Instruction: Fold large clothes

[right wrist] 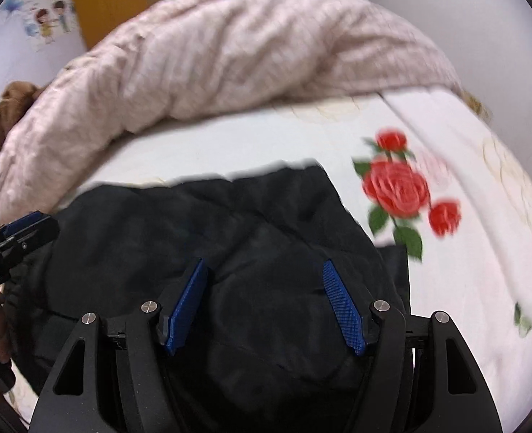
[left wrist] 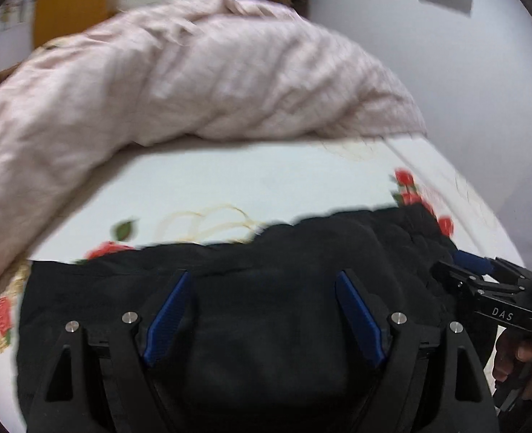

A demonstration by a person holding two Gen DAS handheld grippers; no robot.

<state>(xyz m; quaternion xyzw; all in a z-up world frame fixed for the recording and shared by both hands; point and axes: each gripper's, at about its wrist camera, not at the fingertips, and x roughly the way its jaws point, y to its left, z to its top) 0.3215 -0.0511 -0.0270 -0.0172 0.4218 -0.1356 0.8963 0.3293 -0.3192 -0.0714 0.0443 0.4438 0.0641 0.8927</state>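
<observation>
Black garment (left wrist: 266,324) near edge hidden behind gripper frames.

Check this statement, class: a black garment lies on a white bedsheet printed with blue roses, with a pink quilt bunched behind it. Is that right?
Not quite: the roses on the bedsheet are red, as the right wrist view shows. The black garment and the pink quilt bunched behind it are as stated.

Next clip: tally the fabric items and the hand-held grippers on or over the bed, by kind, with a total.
Black garment: 1
Pink quilt: 1
Rose-print bedsheet: 1
Hand-held grippers: 2, left hand-held gripper and right hand-held gripper, both open over the garment
Total: 5
</observation>
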